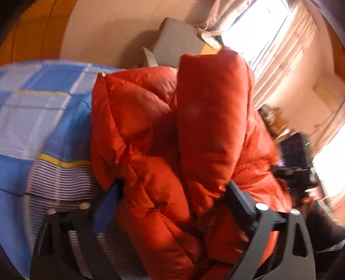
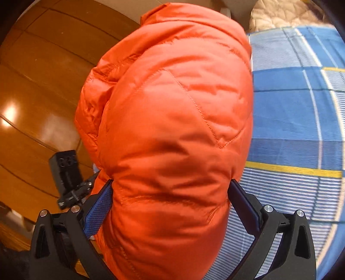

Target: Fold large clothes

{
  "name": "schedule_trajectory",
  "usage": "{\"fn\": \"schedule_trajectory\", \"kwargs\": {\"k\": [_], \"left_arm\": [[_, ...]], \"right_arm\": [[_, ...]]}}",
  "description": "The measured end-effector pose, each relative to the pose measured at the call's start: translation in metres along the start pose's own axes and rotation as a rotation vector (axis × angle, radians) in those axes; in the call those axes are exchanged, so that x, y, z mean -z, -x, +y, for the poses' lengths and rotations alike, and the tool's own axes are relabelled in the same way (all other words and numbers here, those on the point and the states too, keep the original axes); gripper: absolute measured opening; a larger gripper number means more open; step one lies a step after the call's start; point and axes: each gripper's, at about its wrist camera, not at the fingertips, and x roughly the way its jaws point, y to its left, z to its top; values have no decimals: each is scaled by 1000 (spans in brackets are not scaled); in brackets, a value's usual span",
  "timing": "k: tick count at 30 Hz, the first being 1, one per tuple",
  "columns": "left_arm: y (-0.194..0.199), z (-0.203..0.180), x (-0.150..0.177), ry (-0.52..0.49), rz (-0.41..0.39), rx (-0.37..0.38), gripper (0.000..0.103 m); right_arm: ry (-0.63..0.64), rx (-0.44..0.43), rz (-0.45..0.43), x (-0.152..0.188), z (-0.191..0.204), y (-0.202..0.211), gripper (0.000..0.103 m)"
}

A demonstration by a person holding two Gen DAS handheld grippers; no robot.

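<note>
A puffy orange down jacket (image 1: 163,133) fills the middle of both views. In the left wrist view my left gripper (image 1: 174,189) is shut on a thick bunch of it, which bulges between the two black fingers (image 1: 241,200). In the right wrist view my right gripper (image 2: 170,189) is shut on another bulky fold of the jacket (image 2: 172,112), squeezed between the blue-padded fingers (image 2: 99,206). The jacket hangs lifted over a bed with a blue checked sheet (image 2: 291,112). The other gripper shows at the right edge of the left wrist view (image 1: 297,174).
The blue, white and yellow checked sheet (image 1: 43,120) covers the bed. A grey cushion (image 1: 179,41) leans on the wall behind. A curtained window (image 1: 269,32) is at right. Wooden floor (image 2: 43,90) lies at left. A beige quilt (image 2: 280,15) sits at the bed's far end.
</note>
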Motion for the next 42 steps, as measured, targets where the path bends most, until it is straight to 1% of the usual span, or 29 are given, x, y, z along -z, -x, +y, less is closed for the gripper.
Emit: {"fn": "schedule_trajectory", "kwargs": {"k": [1, 2, 3, 4, 5, 6, 8, 11, 14, 17, 19, 21, 24, 26, 27, 28, 29, 30, 31, 32, 34, 35, 36, 37, 38, 39, 40, 41, 42], "left_arm": [[0, 5, 0, 16, -5, 33, 76], [0, 10, 2, 37, -16, 81, 67], [0, 15, 4, 62, -27, 123, 64], [0, 18, 7, 77, -37, 150, 56], [0, 19, 10, 89, -49, 180, 48], [0, 18, 12, 97, -61, 208, 45], [1, 12, 14, 106, -82, 252, 34], [5, -4, 7, 95, -110, 296, 30], [7, -28, -4, 62, -132, 341, 30], [5, -72, -21, -17, -142, 392, 29], [-3, -103, -35, -69, -133, 427, 29], [-18, -133, -44, -132, -103, 430, 29], [-52, -165, -46, -176, -31, 424, 29], [-83, -186, -36, -197, 39, 396, 27], [-101, -194, -28, -197, 86, 375, 27], [-112, -201, -23, -198, 120, 351, 26], [-126, -206, -15, -203, 156, 318, 26], [-140, -210, -3, -209, 185, 281, 26], [-145, -211, 4, -199, 197, 257, 26], [-152, -212, 8, -188, 202, 226, 26], [-159, -211, 11, -184, 198, 179, 26], [-157, -212, 10, -178, 198, 163, 27], [-156, -216, 10, -184, 197, 127, 28], [-153, -224, 11, -191, 187, 93, 35], [-144, -226, 10, -197, 174, 75, 39], [-134, -234, 11, -210, 149, 54, 41], [-125, -240, 9, -227, 120, 37, 42], [-117, -245, 10, -241, 98, 26, 42], [-106, -252, 10, -260, 62, -2, 42]], "right_arm": [[-1, -8, 1, -2, -2, -3, 99], [1, -17, -1, -2, -1, -5, 93], [0, -24, -5, -1, 0, -5, 81], [7, -30, -14, -1, 3, -3, 74], [22, -27, -26, 1, 9, 0, 61], [38, -20, -37, 4, 14, 5, 51], [85, 7, -71, 5, 29, 16, 41], [138, 23, -119, -1, 42, 34, 35], [192, 39, -170, -3, 55, 67, 33], [235, 63, -232, -2, 58, 111, 32], [250, 77, -268, 0, 58, 137, 32], [254, 107, -300, 4, 47, 167, 32], [231, 186, -306, 10, 15, 196, 32], [196, 258, -280, 12, -18, 205, 32], [196, 313, -266, 22, -24, 210, 33], [180, 351, -232, 24, -40, 209, 34], [164, 377, -210, 27, -51, 206, 39], [154, 438, -177, 32, -65, 200, 43], [158, 469, -154, 36, -75, 195, 45], [125, 468, -160, 40, -86, 193, 51], [104, 487, -177, 45, -95, 191, 60], [92, 501, -189, 45, -94, 191, 73], [70, 525, -193, 45, -94, 191, 75], [59, 522, -188, 48, -94, 194, 77], [53, 537, -194, 47, -90, 198, 85], [57, 581, -211, 49, -82, 203, 85], [66, 596, -223, 50, -77, 207, 85], [74, 629, -253, 53, -67, 213, 86], [77, 652, -271, 57, -62, 218, 86]]}}
